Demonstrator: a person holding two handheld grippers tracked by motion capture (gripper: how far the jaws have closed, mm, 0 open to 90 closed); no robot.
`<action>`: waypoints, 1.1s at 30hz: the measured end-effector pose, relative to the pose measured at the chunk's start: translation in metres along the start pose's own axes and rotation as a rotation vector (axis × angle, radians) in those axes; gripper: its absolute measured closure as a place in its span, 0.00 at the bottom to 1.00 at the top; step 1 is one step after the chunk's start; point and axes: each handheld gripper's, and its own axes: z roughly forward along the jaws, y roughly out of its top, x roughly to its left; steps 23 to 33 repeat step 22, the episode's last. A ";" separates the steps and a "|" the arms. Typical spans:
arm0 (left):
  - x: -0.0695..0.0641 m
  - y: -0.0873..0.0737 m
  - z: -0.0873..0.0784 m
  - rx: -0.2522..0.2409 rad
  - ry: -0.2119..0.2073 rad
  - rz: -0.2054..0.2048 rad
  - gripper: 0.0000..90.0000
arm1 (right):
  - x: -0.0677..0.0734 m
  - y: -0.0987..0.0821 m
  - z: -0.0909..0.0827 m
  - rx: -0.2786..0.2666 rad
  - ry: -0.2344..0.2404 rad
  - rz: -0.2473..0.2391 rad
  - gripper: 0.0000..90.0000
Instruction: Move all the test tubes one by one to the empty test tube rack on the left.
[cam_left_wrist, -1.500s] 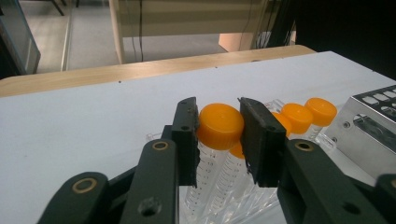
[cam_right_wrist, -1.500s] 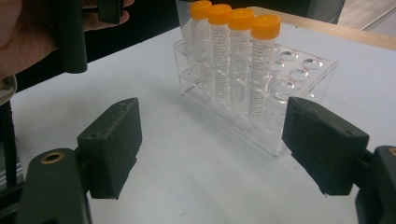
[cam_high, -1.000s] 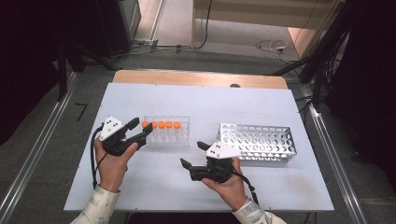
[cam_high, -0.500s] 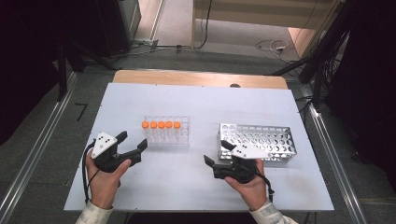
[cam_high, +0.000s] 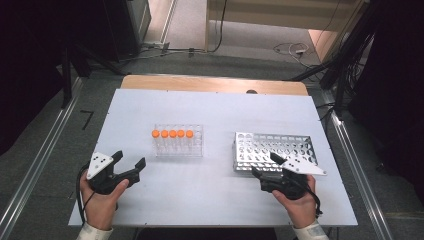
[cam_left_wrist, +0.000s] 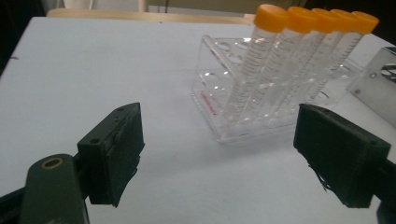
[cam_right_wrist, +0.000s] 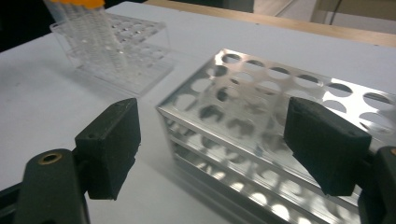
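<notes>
A clear plastic rack (cam_high: 178, 141) (cam_left_wrist: 233, 100) in mid-table holds several orange-capped tubes (cam_high: 172, 134) (cam_left_wrist: 275, 42) in a row. A perforated metal rack (cam_high: 275, 150) (cam_right_wrist: 261, 116) stands to its right with no tubes in it. My left gripper (cam_high: 130, 159) (cam_left_wrist: 219, 140) hovers near the front left of the table, short of the clear rack. Its jaws have just been opening and nothing is between them. My right gripper (cam_high: 264, 165) (cam_right_wrist: 210, 140) is open at the metal rack's front edge, its pads (cam_right_wrist: 112, 140) apart from the metal.
The white tabletop (cam_high: 215, 107) ends in a wooden strip (cam_high: 210, 84) at the far side. Metal rails (cam_high: 35, 160) run along the floor on both sides. Cables (cam_high: 290, 49) lie on the floor beyond the table.
My left gripper drew back from the clear rack's left end toward the front left, its jaws wider. My right gripper slid rightward to the metal rack's front.
</notes>
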 end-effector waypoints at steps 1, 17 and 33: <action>0.003 -0.002 -0.001 0.002 0.011 -0.002 0.17 | -0.004 -0.002 -0.004 0.001 -0.014 0.008 0.19; 0.024 -0.020 -0.007 0.040 0.083 -0.044 0.14 | -0.083 -0.046 -0.066 0.038 -0.262 0.128 0.17; 0.027 -0.024 -0.001 0.077 0.104 -0.038 0.14 | -0.102 -0.064 -0.072 0.118 -0.304 0.169 0.16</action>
